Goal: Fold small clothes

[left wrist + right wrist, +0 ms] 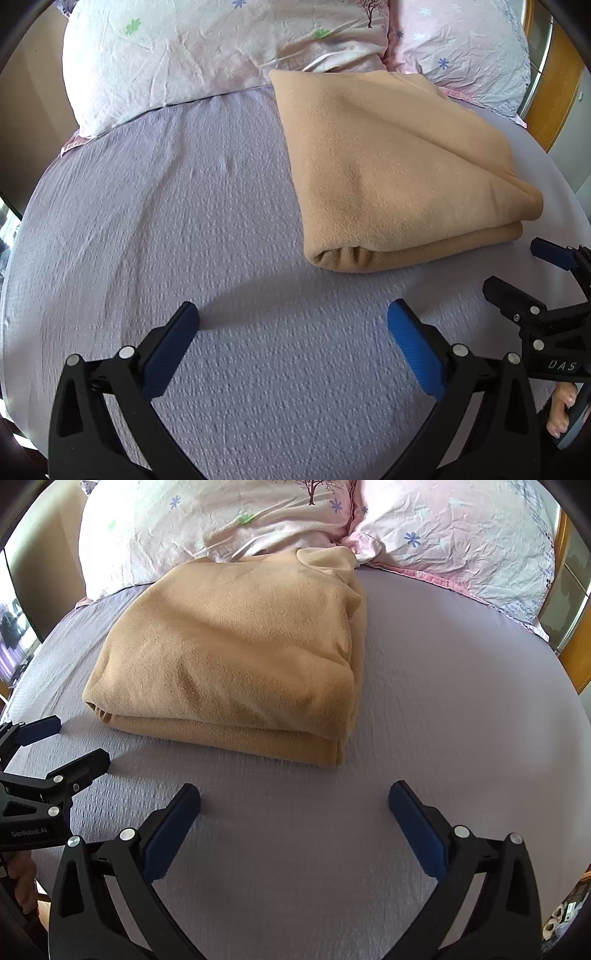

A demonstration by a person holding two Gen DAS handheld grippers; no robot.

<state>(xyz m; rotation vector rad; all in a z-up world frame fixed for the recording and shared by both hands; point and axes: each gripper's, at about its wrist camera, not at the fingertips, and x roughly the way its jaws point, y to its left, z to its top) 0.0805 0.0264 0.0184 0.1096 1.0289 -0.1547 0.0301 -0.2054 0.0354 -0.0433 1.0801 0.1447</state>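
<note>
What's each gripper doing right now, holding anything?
Left gripper: open, holding nothing, over the bedsheet.
Right gripper: open, holding nothing, short of the folded tan cloth.

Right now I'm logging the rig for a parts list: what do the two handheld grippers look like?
Both match: the left gripper and right gripper have black plastic triangular-cutout arms, silver round pivot bolts and ribbed blue finger pads. Side lettering reads "DAS" on the right one, "GenRobot.AI" on the left one. No cables show.

Tan fleece garment [388,166] [236,657], folded into a layered rectangle, lying flat just before the floral pillows [207,55] [229,520].
</note>
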